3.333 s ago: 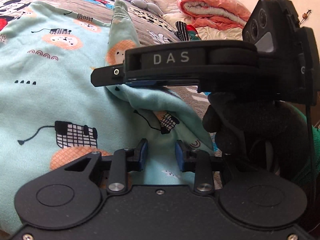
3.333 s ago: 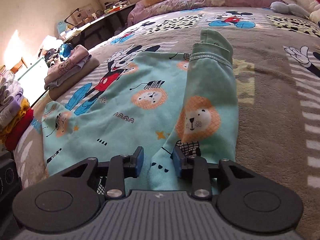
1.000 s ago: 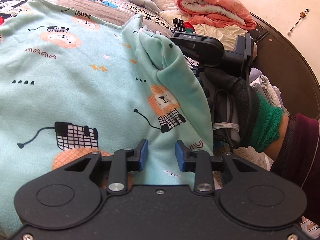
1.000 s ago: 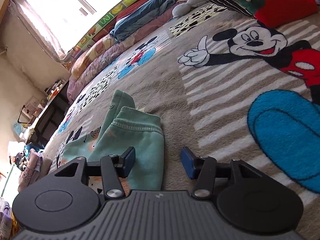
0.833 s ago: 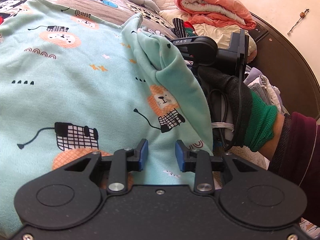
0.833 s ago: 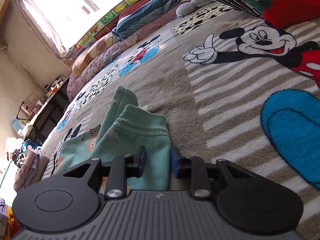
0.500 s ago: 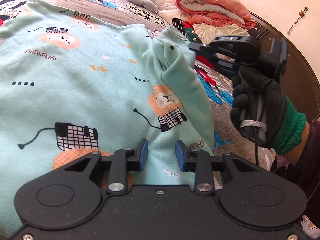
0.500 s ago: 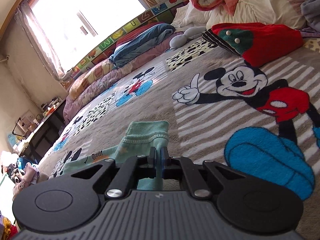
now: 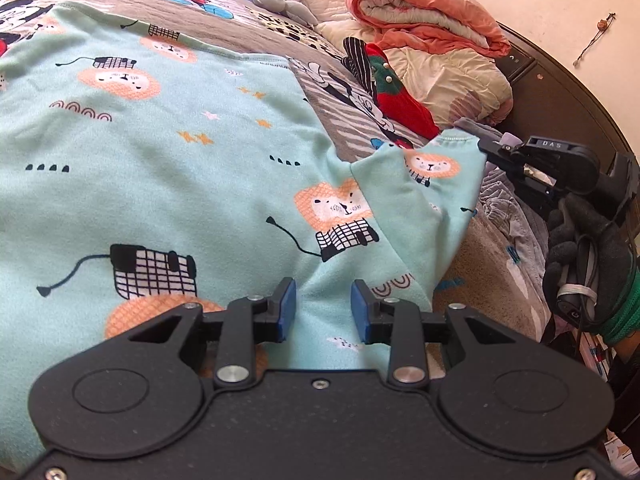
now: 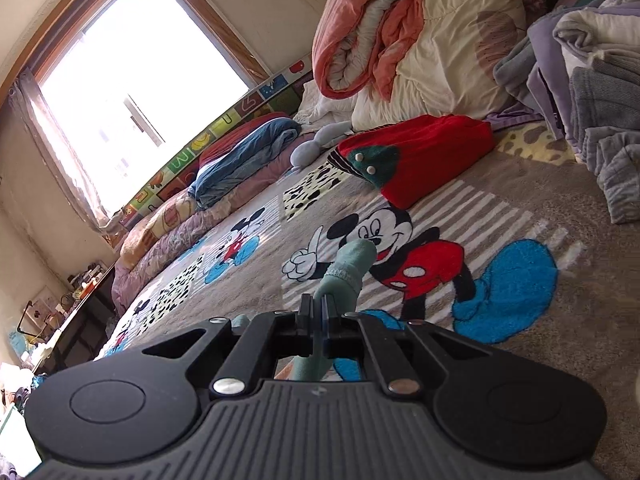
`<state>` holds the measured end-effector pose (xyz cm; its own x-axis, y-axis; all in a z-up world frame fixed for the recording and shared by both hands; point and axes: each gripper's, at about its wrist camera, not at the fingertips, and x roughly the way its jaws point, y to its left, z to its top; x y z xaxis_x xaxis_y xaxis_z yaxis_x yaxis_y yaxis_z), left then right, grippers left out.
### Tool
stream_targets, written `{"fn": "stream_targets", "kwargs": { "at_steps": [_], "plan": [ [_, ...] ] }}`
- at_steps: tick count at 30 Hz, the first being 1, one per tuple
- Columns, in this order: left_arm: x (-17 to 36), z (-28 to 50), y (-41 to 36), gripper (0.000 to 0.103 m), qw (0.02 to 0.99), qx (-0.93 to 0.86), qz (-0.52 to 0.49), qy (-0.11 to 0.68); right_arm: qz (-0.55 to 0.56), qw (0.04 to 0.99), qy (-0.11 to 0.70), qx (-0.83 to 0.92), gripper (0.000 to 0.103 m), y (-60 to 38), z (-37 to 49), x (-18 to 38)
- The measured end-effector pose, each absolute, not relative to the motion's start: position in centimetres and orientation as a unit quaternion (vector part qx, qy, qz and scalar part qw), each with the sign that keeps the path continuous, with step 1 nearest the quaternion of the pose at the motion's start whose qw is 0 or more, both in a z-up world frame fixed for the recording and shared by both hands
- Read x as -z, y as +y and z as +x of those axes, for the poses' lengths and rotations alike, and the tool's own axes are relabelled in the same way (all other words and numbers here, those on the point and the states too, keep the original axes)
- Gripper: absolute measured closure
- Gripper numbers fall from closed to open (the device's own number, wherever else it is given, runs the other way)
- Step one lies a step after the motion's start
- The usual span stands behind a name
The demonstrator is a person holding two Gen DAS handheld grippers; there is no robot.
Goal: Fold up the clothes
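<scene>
1. The right gripper (image 10: 316, 330), in a black-gloved hand (image 9: 584, 264), points slightly downward; its jaws are clamped tight on the sleeve cuff (image 10: 348, 270), lifted off the blanket (image 10: 520, 360).
2. The left gripper (image 9: 323, 310) tilts down over the mint lion-print sweatshirt (image 9: 160, 184), jaws partly apart with a ridge of fabric between the blue pads (image 9: 286, 310); whether they pinch it I cannot tell.
3. The sweatshirt lies spread on the bed; bare blanket stretches beyond the cuff toward a red garment (image 10: 420, 148).

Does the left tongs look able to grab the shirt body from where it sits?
Probably yes: the left tongs sit open over the shirt, with nothing between them and the fabric.
</scene>
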<state>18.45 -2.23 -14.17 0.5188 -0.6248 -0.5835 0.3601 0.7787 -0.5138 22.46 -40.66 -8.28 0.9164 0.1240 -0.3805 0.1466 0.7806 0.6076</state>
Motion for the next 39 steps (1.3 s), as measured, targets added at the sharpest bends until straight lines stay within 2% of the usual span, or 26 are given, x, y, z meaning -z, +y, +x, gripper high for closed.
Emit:
{"fn": "stream_targets", "kwargs": {
  "at_steps": [3,5,6,7,8,9,11,17,21,24,28,32,39],
  "plan": [
    [14.1,18.5,-2.2,0.072,0.855,0.288,-0.167,0.397,0.35,0.911,0.215,0.027,0.097,-41.8,22.2,10.0],
    [14.1,18.5,-2.2,0.072,0.855,0.289,-0.167,0.397,0.378,0.899,0.215,0.053,0.091,-42.7,21.6,11.5],
    [14.1,18.5,-2.2,0.072,0.855,0.289,-0.167,0.397,0.391,0.892,0.215,0.065,0.083,-43.1,21.3,12.2],
    [14.1,18.6,-2.1,0.071,0.855,0.289,-0.167,0.397,0.407,0.885,0.214,0.074,0.069,-43.6,21.2,13.0],
    [14.1,18.6,-2.1,0.071,0.855,0.289,-0.167,0.397,0.421,0.878,0.213,0.082,0.062,-44.2,21.0,13.8],
    [14.1,18.6,-2.1,0.07,0.855,0.29,-0.167,0.397,0.431,0.872,0.213,0.088,0.058,-44.7,20.9,14.8],
    [14.2,18.6,-2.1,0.068,0.854,0.292,-0.168,0.397,0.433,0.87,0.22,0.091,0.058,-45.2,21.1,16.0],
    [14.2,18.6,-2.3,0.064,0.854,0.297,-0.164,0.394,0.446,0.868,0.209,0.071,0.06,-46.3,23.0,17.8],
    [14.3,18.8,-2.2,0.064,0.853,0.299,-0.167,0.394,0.424,0.874,0.234,0.044,0.061,-45.6,24.9,17.3],
    [14.3,18.8,-2.1,0.064,0.852,0.299,-0.17,0.394,0.406,0.877,0.256,0.015,0.087,-44.8,25.9,16.9],
    [14.3,18.6,-2.1,0.064,0.853,0.299,-0.169,0.392,0.426,0.88,0.206,0.024,0.093,-45.5,23.4,15.3],
    [14.3,18.6,-2.1,0.064,0.854,0.299,-0.168,0.391,0.435,0.883,0.173,0.036,0.094,-47.0,20.5,13.3],
    [14.3,18.5,-2.2,0.064,0.857,0.299,-0.16,0.387,0.431,0.883,0.178,0.06,0.098,-49.0,18.6,12.3]
  ]
}}
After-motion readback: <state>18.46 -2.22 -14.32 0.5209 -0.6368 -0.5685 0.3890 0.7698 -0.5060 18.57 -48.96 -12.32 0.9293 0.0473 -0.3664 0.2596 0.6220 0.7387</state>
